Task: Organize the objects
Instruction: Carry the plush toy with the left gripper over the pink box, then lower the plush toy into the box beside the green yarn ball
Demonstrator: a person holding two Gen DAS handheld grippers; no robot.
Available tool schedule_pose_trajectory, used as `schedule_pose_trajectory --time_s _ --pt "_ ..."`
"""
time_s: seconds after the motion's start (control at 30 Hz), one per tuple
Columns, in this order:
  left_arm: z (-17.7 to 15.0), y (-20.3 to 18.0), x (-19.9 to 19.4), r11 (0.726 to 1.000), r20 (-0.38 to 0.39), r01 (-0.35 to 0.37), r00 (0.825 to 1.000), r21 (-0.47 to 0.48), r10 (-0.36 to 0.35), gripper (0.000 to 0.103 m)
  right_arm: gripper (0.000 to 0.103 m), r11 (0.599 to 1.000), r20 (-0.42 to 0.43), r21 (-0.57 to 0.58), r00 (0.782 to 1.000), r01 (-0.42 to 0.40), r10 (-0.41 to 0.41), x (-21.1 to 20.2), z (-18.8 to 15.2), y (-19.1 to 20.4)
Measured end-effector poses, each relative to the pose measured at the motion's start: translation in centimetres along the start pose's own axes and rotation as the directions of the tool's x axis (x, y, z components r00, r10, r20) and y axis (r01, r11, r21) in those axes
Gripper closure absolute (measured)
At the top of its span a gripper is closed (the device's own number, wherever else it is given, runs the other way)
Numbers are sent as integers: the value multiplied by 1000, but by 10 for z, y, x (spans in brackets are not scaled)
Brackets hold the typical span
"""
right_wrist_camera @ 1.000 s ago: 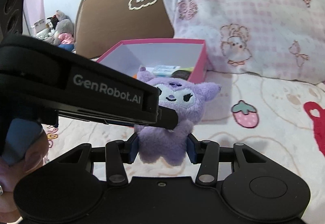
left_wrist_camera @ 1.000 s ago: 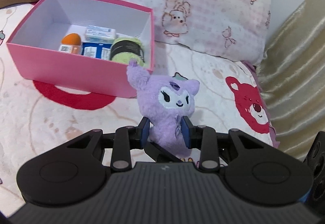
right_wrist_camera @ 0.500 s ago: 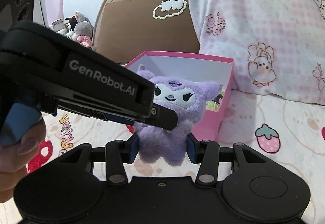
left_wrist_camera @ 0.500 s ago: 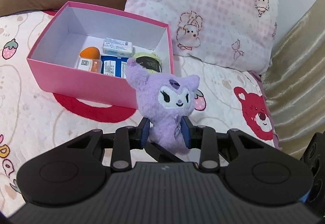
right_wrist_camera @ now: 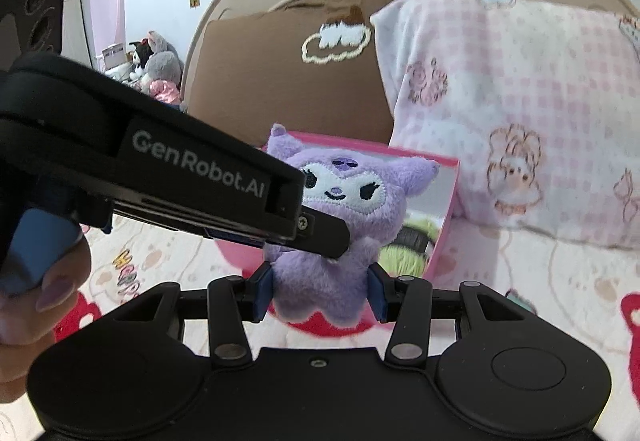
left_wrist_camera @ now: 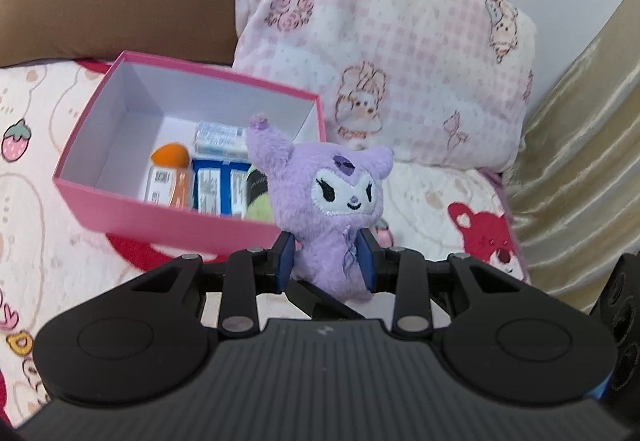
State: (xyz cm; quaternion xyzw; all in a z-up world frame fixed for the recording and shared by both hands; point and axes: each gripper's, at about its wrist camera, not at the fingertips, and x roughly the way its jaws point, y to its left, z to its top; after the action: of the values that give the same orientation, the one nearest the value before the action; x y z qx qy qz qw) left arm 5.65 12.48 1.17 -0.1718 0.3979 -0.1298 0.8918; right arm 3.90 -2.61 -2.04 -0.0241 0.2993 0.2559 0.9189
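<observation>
Left gripper [left_wrist_camera: 326, 261]: angled downward, clamped on purple plush toy [left_wrist_camera: 334, 201].
Right gripper [right_wrist_camera: 320, 291]: angled downward, clamped on toy's lower body.
Pink box [left_wrist_camera: 132, 209]: behind toy.

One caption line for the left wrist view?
Left tool holds a purple plush toy near the open pink box on the bed.

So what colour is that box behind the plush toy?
Pink outside, white inside; the box shows best in the left wrist view.

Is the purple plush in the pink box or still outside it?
Outside: the purple plush is shut between both grippers in front of the pink box.
</observation>
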Motion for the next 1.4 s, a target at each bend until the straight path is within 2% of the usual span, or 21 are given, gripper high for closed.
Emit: schedule_pose_trajectory --time_s 0.1,0.27,0.4,0.47,0.53,0.67,0.8,0.87,1.03,1.17,1.27,1.4 --pt "15 11 4 999 -18 -8 1000 -36 7 71 51 999 -10 14 999 -48 48 14 11 -7" --pt "44 29 22 996 -85 -47 996 -81 40 71 51 996 -46 48 996 -79 81 45 26 -6" --pt "63 56 46 985 -184 -23 983 -171 -9 70 51 989 -97 116 989 -96 108 65 32 -14" --pt "66 65 51 978 -193 0 980 -207 -41 70 51 991 -94 103 991 -81 91 68 33 -12" --pt "69 68 57 980 -186 10 981 -201 -48 70 51 993 -97 97 992 -73 82 75 35 -12" --pt "75 82 76 969 -202 -11 978 -248 -41 70 51 988 -146 134 984 -81 100 101 41 -19" --pt "81 99 107 969 -248 -34 968 -244 -28 70 51 985 -203 154 973 -74 105 133 37 -24" --pt "80 117 121 955 -268 -30 962 -296 -53 70 51 987 -232 146 968 -65 98 149 34 -24" --pt "74 140 145 930 -268 -29 961 -366 -75 70 51 987 -269 155 959 -47 88 173 30 -28" --pt "72 143 158 938 -266 -40 962 -345 -57 70 51 989 -292 146 953 -34 76 186 28 -30" --pt "71 145 165 940 -258 -53 965 -337 -38 70 50 979 -293 199 951 -39 98 189 27 -36" --pt "70 146 174 961 -308 -103 951 -257 20 71 49 974 -281 217 950 -73 133 183 25 -40"
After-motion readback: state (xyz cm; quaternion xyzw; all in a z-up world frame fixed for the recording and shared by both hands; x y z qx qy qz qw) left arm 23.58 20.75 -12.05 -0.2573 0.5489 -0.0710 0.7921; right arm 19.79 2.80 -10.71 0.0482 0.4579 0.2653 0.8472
